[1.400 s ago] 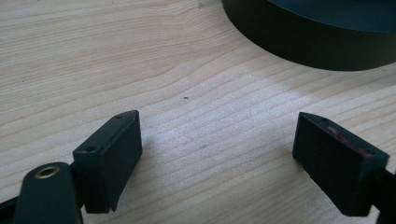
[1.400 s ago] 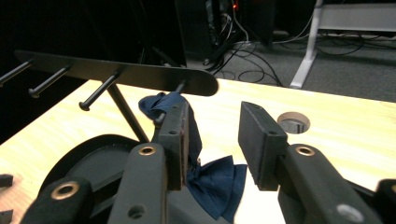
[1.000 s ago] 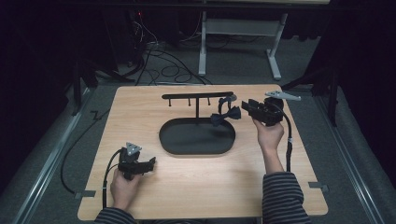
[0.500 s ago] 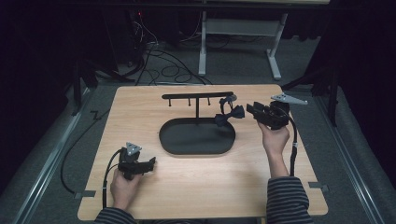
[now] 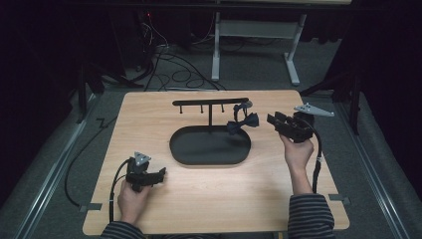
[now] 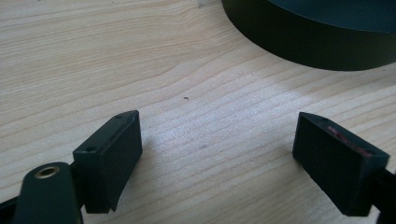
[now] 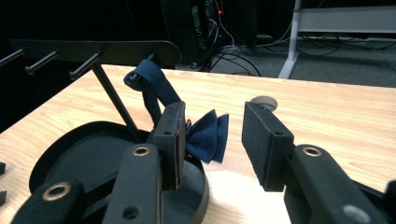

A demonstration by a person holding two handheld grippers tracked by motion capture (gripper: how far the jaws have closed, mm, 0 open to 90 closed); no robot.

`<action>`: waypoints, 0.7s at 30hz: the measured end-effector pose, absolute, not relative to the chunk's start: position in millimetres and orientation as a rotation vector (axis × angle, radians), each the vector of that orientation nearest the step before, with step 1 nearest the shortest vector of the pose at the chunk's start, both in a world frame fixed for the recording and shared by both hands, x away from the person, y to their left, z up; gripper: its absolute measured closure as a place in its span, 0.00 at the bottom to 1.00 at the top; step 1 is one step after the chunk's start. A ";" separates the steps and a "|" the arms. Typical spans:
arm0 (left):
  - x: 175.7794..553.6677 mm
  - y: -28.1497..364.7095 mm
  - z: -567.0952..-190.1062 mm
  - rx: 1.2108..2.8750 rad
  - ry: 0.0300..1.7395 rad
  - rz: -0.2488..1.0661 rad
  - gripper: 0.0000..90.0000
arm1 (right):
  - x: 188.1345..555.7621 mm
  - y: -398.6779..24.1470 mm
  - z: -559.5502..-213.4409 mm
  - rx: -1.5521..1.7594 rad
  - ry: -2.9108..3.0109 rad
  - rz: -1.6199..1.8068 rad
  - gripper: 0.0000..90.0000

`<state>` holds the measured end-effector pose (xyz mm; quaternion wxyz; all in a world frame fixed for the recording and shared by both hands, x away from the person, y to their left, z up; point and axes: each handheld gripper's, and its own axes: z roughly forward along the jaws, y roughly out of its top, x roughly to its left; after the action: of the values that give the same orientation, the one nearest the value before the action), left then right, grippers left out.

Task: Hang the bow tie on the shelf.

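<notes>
Both grippers stand open with nothing between the jaws. Left gripper point(image 5: 160, 174) rests low on the near left of the table point(image 5: 149, 114), its jaws spread over bare wood in its own view point(image 6: 217, 154), pointing right toward the near wall of the tray point(image 6: 299, 42). Right gripper point(image 5: 272, 120) is held above the table's right side, jaws pointing left at the bow tie point(image 5: 243, 122); in its own view point(image 7: 210, 140) the jaws gape and the tie point(image 7: 205, 137) lies beyond them, apart from both pads.

The bow tie hangs by its dark blue strap point(image 7: 152, 84) from the rightmost peg of the rack point(image 5: 210, 102) — a black T-shaped bar on a post rising from the oval tray point(image 5: 209, 158). The bow dangles below the bar's right end, over the tray's far right rim. From above, its long axis runs left to right, tilted so the right wing sits a little farther back. In the right gripper view the strap drops steeply from the peg and one wing of the bow fans out to the right of the left jaw.

No brand, label or writing can be read on any of it.

Against the earlier high views, the right gripper has drawn back to the right, away from the bow, which it was close against a second ago — its jaws are about as wide now as then. The left gripper sits where it was, and the tie hangs on the same peg.
</notes>
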<state>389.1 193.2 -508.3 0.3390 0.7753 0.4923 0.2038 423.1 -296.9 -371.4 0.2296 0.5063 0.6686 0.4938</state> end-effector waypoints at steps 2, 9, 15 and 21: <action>389.1 193.2 -508.3 2.019 1.282 0.531 0.18 | 421.5 -298.7 -372.2 1.393 1.839 1.356 0.68; 389.2 193.0 -508.3 2.019 1.282 0.531 0.18 | 417.7 -302.5 -370.7 1.393 1.827 1.367 0.68; 389.3 192.9 -508.3 2.019 1.283 0.531 0.18 | 413.7 -303.9 -368.8 1.382 1.828 1.365 0.68; 389.3 192.9 -508.3 2.018 1.283 0.531 0.18 | 405.5 -305.6 -368.4 1.378 1.825 1.398 0.68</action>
<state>389.3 192.9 -508.3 0.3391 0.7751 0.4925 0.2039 405.5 -305.6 -368.4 0.2286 0.5004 0.6629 0.5079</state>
